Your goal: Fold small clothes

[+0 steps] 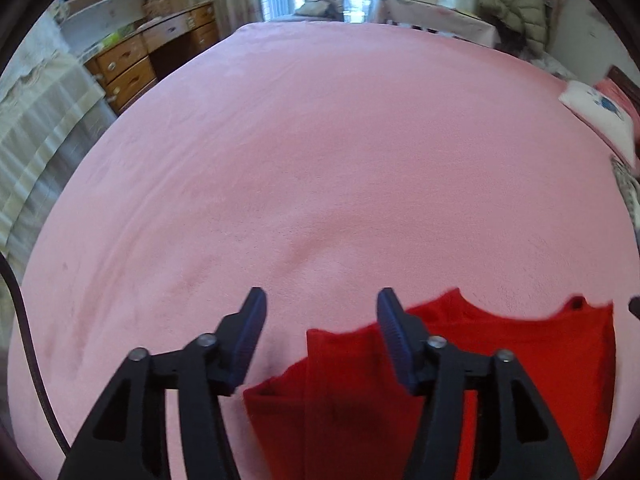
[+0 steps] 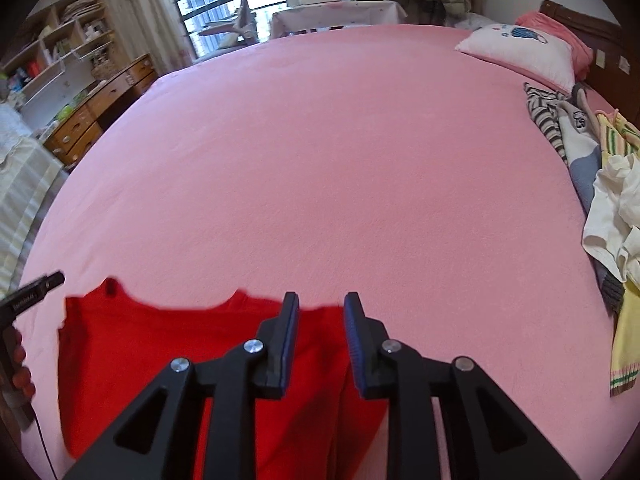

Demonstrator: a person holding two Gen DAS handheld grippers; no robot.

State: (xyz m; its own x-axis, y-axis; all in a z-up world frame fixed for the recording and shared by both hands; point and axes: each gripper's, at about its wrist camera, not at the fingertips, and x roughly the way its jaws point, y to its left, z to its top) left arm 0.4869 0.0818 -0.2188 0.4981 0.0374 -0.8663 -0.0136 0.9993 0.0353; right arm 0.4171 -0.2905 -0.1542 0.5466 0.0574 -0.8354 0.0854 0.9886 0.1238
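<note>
Red top point(image 2: 168, 360) lies flat on the pink bed point(image 2: 320, 160), just under and ahead of both grippers. Neckline edge faces away from them; one sleeve looks already folded in on the left side, hard to be sure with the blur.

Left gripper point(image 1: 320, 300): jaws wide apart, holding nothing, hovering over the top's left edge, with the right finger above red cloth and the left finger above bare bed.

Right gripper point(image 2: 320, 300): jaws partly open, narrower gap than the left, nothing between them, above the top's right part near the neckline edge.

Handling guess: light, soft knit, limp, no stiffness, will drape and drag when lifted. Not fragile. Fuzzy bed cover likely grabs the cloth a bit, so sliding may bunch it. Best hold is a pinch on an edge or corner: shoulder seam or hem, both layers together, one gripper per side so the fold stays square. Pinching mid-panel would risk catching the bed cover too.

Clothes pile point(image 2: 612, 200) sits far right of the right gripper, pillow point(image 2: 520, 56) far ahead-right.
</note>
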